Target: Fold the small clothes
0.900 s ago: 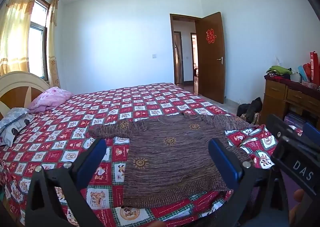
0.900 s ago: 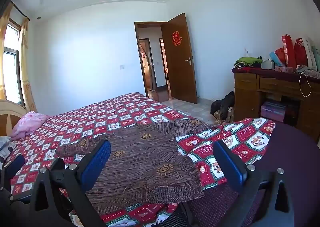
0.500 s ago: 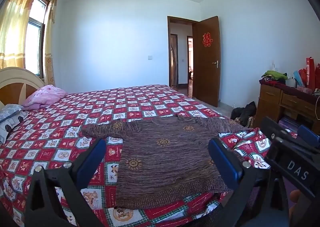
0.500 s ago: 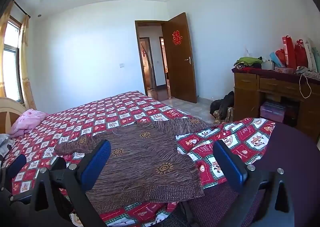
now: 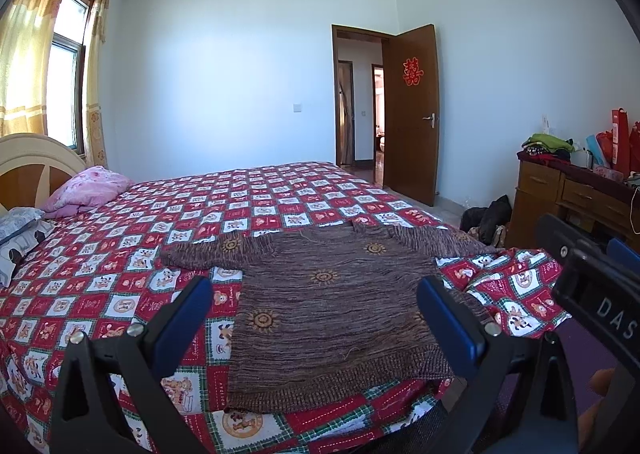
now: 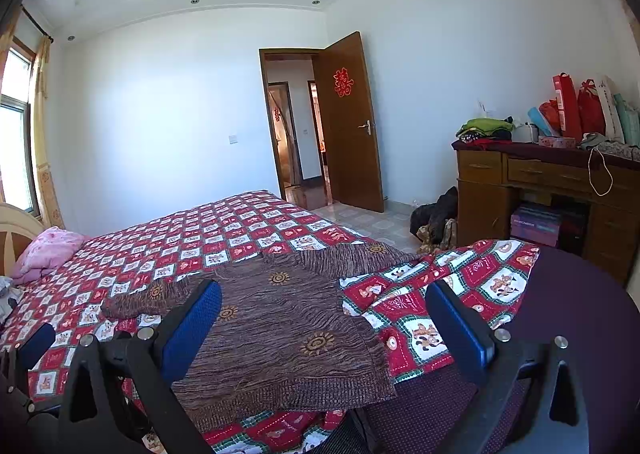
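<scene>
Brown knitted sweater [image 5: 336,306] lies flat and unfolded on the near end of the bed [image 5: 248,206], on top of a red patchwork bedspread [image 5: 120,266]. Its ribbed hem faces the cameras at the bed's near edge and its neckline points away toward the far wall, so the body runs lengthwise from near to far while both sleeves stretch out sideways, making the sleeve line the longer axis. Small sun-like motifs dot the front.

Both claws hover short of the cloth, spread as wide as they go and holding nothing. The left gripper [image 5: 316,318] frames the sweater's body between its blue pads, and the right gripper [image 6: 324,322] straddles the garment's right hem corner and the bedspread beside it.

Only the left wrist view shows the whole left sleeve, the grey pillow [image 5: 20,230] by the headboard, and the right tool's black body at its right margin. Only the right wrist view shows the full wooden desk [image 6: 560,190] with bags on top, the bedspread corner folded over a dark purple surface [image 6: 576,318], and the tiled floor by the open door [image 6: 348,126].
</scene>
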`<act>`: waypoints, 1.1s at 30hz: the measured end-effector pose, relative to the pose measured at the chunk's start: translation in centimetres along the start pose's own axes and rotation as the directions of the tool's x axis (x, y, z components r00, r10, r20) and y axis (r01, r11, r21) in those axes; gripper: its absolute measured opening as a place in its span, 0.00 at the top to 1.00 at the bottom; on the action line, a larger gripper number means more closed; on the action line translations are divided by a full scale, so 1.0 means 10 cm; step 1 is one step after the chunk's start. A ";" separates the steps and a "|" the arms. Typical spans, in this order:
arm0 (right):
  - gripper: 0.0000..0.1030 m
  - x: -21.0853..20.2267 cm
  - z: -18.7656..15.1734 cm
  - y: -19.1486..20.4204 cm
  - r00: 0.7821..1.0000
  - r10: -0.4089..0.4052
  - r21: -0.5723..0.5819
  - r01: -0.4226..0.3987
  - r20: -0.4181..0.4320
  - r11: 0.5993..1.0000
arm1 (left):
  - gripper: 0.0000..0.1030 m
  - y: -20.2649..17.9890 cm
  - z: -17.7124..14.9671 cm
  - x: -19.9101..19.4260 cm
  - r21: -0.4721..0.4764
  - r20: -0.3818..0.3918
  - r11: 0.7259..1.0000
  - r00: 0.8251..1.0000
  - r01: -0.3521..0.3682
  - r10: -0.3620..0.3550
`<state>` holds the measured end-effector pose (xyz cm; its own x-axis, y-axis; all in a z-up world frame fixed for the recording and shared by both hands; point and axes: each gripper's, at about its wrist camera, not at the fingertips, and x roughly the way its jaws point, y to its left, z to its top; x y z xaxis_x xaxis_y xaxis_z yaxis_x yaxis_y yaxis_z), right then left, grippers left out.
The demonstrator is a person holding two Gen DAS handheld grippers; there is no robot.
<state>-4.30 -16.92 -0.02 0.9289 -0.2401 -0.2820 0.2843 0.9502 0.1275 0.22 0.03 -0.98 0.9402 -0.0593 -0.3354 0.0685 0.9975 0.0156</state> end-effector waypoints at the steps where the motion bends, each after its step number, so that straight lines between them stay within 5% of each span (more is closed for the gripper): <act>1: 0.01 0.00 0.01 -0.01 1.000 0.000 0.000 0.000 -0.001 1.000 | 0.00 -0.01 0.00 -0.01 0.001 0.004 1.000 1.000 0.000 0.000; 33: 0.01 0.09 -0.02 0.03 0.999 -0.018 -0.024 0.017 -0.030 1.000 | 0.00 0.03 -0.01 0.04 0.006 -0.006 1.000 1.000 -0.015 0.015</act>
<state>-3.45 -16.83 -0.47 0.9162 -0.2507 -0.3126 0.2941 0.9505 0.0998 0.56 0.27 -1.17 0.9392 -0.0443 -0.3404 0.0565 0.9981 0.0259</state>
